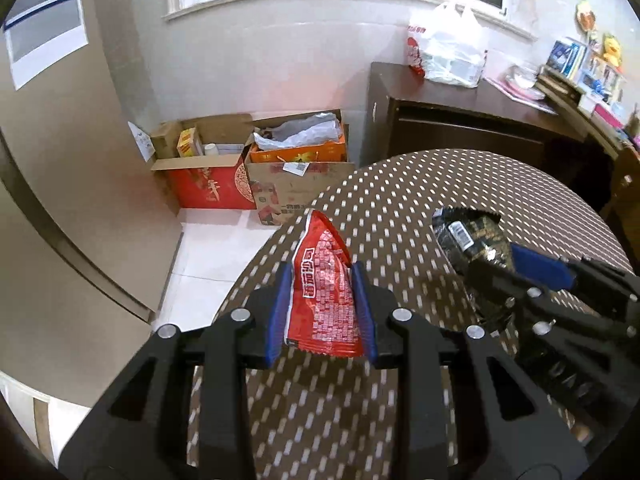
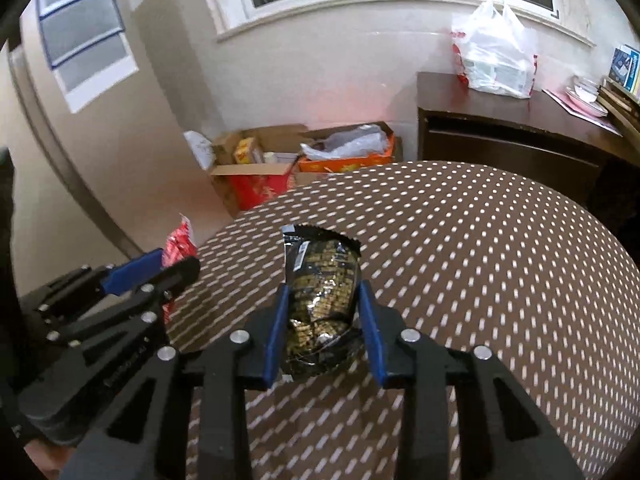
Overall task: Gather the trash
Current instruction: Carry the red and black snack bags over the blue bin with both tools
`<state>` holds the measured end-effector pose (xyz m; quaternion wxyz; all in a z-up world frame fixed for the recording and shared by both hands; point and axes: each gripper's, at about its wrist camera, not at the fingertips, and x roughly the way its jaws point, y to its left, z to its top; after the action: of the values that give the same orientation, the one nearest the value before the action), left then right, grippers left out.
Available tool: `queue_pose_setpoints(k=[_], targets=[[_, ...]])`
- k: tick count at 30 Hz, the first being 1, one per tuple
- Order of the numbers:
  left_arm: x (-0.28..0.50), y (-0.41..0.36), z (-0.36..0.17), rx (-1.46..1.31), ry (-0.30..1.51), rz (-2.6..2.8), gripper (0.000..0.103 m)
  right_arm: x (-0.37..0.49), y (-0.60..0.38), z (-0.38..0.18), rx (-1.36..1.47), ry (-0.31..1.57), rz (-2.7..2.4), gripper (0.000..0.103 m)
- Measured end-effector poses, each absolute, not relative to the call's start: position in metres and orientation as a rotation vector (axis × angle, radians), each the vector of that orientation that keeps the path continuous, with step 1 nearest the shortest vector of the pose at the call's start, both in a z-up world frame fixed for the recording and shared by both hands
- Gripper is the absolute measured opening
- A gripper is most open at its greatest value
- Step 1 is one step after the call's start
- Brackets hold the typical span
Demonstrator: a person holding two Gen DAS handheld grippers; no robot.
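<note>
My left gripper (image 1: 320, 276) is shut on a red snack wrapper (image 1: 324, 296), which stands up between the blue pads above the round table (image 1: 400, 184). My right gripper (image 2: 324, 292) is shut on a black and gold snack wrapper (image 2: 324, 280), crumpled between its blue pads. In the left wrist view the black wrapper (image 1: 476, 240) and the right gripper (image 1: 532, 268) show at the right. In the right wrist view the left gripper (image 2: 160, 268) with the red wrapper (image 2: 180, 244) shows at the left.
The table wears a brown cloth with white dashes. Open cardboard boxes (image 1: 248, 168) full of packaging stand on the white floor by the wall. A dark wooden cabinet (image 1: 460, 120) behind the table carries a white plastic bag (image 1: 448, 48) and, farther right, books.
</note>
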<state>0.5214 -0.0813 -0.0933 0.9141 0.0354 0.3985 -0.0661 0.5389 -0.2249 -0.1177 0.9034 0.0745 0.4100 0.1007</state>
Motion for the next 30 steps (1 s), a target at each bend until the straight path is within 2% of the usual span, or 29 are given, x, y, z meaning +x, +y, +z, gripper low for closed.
queue_pose_setpoints(k=[6,14,21,30], targets=[[0.443,-0.047,-0.078,0.055,0.775,-0.15,0.031,0.457,-0.185,-0.079,0.141,0.788,0.308,0.035],[0.34,0.011,-0.078,0.021,0.744,-0.129,0.031,0.371,-0.108,-0.061,0.104,0.772,0.455,0.035],[0.264,0.085,-0.095,-0.067,0.754,-0.038,0.031,0.309,-0.024,-0.064,0.021,0.769,0.595,0.035],[0.207,0.174,-0.135,-0.179,0.793,0.125,0.031,0.268,0.075,-0.1,-0.07,0.811,0.73,0.035]])
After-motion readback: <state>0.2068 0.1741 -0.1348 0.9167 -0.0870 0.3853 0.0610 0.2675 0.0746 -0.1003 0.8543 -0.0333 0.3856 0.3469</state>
